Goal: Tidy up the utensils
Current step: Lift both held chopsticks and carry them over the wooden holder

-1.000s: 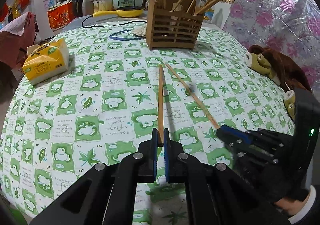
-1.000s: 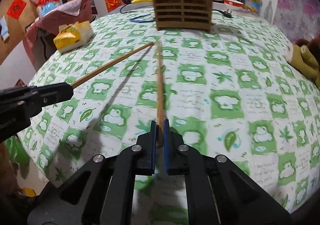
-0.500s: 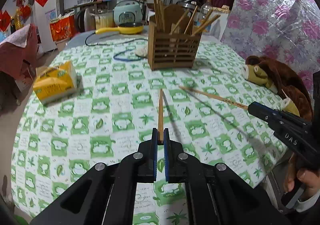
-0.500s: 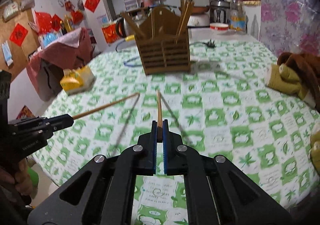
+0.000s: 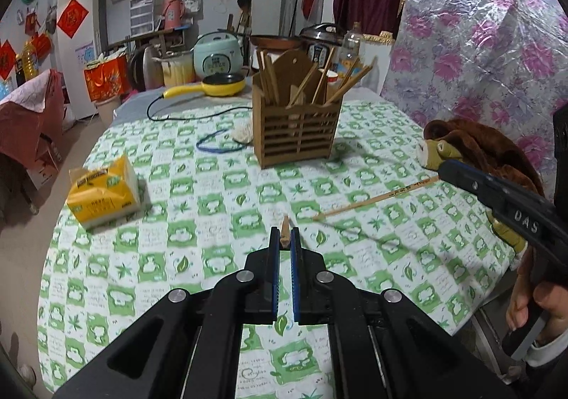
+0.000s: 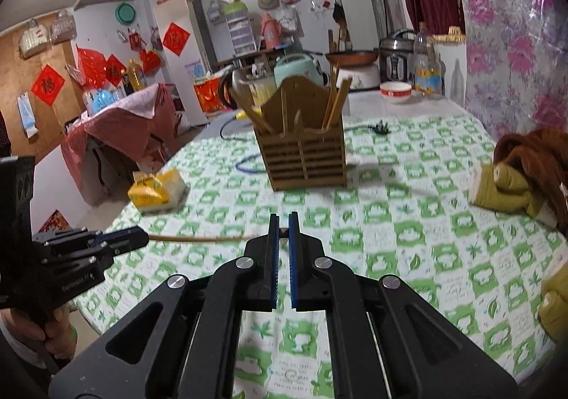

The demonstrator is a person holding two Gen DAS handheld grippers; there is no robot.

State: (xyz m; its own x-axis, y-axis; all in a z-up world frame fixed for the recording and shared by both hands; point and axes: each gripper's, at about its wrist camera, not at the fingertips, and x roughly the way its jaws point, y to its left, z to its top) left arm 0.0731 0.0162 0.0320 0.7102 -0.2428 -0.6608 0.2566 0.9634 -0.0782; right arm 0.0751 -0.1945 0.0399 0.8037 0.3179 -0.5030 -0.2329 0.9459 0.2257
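My left gripper [image 5: 283, 239] is shut on a wooden chopstick [image 5: 285, 224], held above the table and seen nearly end-on. It also shows in the right wrist view [image 6: 140, 239], where its chopstick [image 6: 195, 239] sticks out to the right. My right gripper [image 6: 283, 225] is shut on a second chopstick [image 6: 283, 231], also end-on; in the left wrist view this gripper [image 5: 443, 166] holds the chopstick [image 5: 376, 200] pointing left. The wooden utensil holder [image 5: 296, 131] with several chopsticks stands upright farther back on the table; it also shows in the right wrist view [image 6: 305, 157].
The round table has a green-and-white cloth [image 5: 198, 221]. A yellow tissue pack [image 5: 103, 196] lies at the left, a brown plush toy [image 5: 472, 147] at the right edge. A blue cord [image 5: 216, 147], a yellow pan [image 5: 223, 83] and kitchen appliances lie behind the holder.
Both grippers have lifted their chopsticks off the table and raised them, tilting the sticks up until they point along the cameras. The holder has not moved.
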